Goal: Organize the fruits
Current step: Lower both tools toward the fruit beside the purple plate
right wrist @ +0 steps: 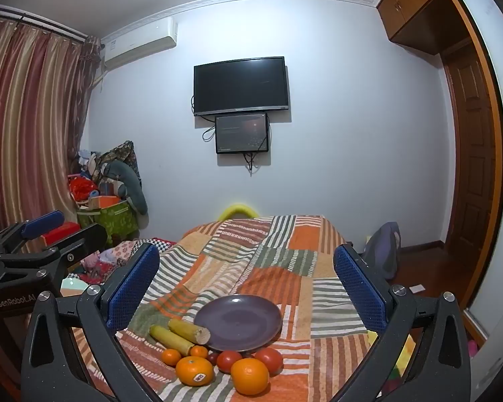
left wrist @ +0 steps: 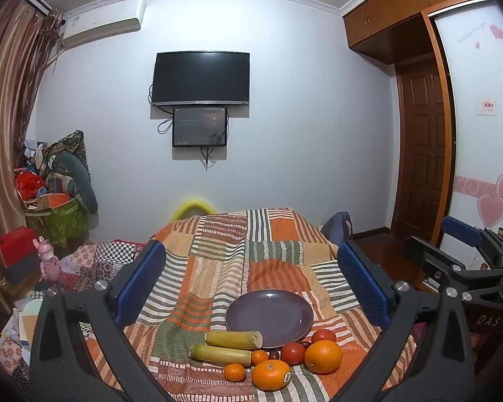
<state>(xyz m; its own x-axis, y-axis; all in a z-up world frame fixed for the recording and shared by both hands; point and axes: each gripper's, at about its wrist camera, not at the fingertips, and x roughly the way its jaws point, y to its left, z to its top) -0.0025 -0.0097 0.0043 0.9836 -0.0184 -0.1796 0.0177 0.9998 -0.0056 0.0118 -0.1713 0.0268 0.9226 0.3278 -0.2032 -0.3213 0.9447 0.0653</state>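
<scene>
An empty purple plate (left wrist: pixel 268 315) (right wrist: pixel 238 322) lies on a patchwork cloth. Two yellow-green sugarcane pieces (left wrist: pixel 233 340) (right wrist: pixel 187 330) lie at its near left rim. In front are two large oranges (left wrist: pixel 323 356) (right wrist: pixel 249 376), one with a sticker (left wrist: pixel 271 375) (right wrist: pixel 194 371), two small tangerines (left wrist: pixel 234 372) (right wrist: pixel 171 356), two red tomatoes (left wrist: pixel 292 353) (right wrist: pixel 268 360) and small dark fruits (left wrist: pixel 273 355). My left gripper (left wrist: pixel 251 284) is open and empty, held above the fruit. My right gripper (right wrist: pixel 246 284) is open and empty too, beside the left one.
The cloth-covered table (left wrist: pixel 278 234) runs back toward a white wall with a TV (left wrist: pixel 201 78). Clutter and boxes (left wrist: pixel 53 214) stand at the left by the curtain. A wooden door (left wrist: pixel 419 147) and a grey bag (right wrist: pixel 382 248) are at the right.
</scene>
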